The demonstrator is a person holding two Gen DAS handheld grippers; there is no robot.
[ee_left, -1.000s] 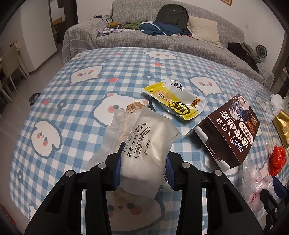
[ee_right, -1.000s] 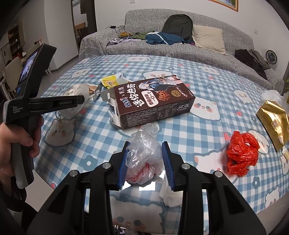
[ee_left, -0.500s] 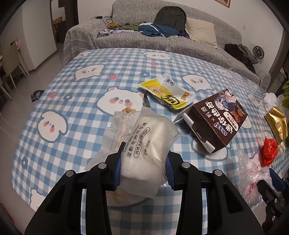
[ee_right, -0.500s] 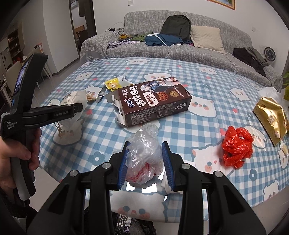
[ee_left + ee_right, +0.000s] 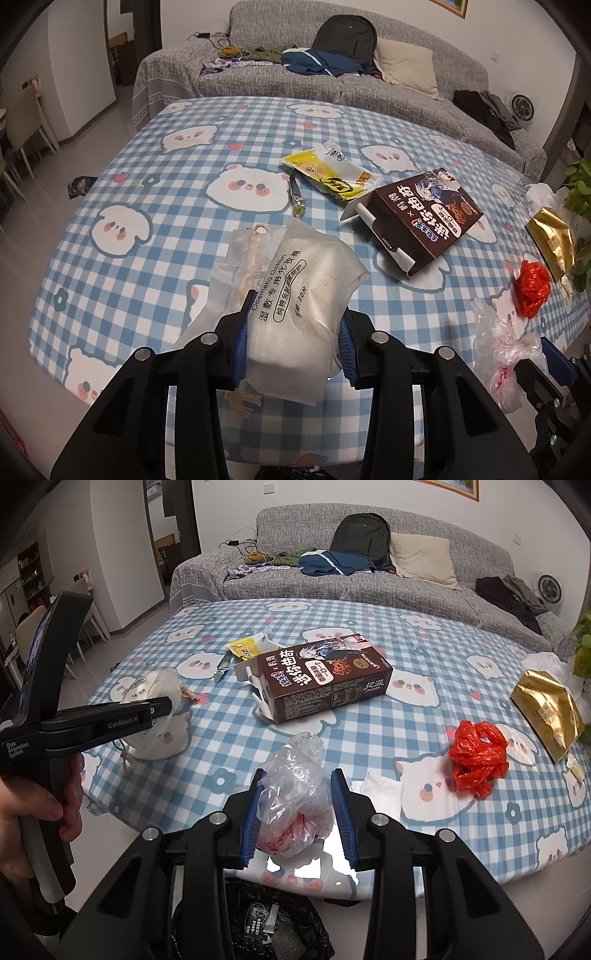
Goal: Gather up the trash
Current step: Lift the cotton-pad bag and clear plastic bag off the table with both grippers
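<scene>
We are holding one piece of trash in each claw. Our left claw is squeezing a white cosmetic cotton pouch, with its blue pads pressing on both sides, so the soft pouch is not slipping out. Our right claw is pinching a crumpled clear plastic bag the same way, part open but tight on the bag. Both claws are pointing down at the near edge of the surface, which is wearing a blue checked cloth with bears.

A black trash bag is waiting on the floor right under our right claw. We think that is why we are carrying both things to this edge: to drop them in.

More trash is lying on the surface: a brown snack box, a yellow snack wrapper, a red plastic bag, a gold packet and a white tissue. We are guessing those come next.
</scene>
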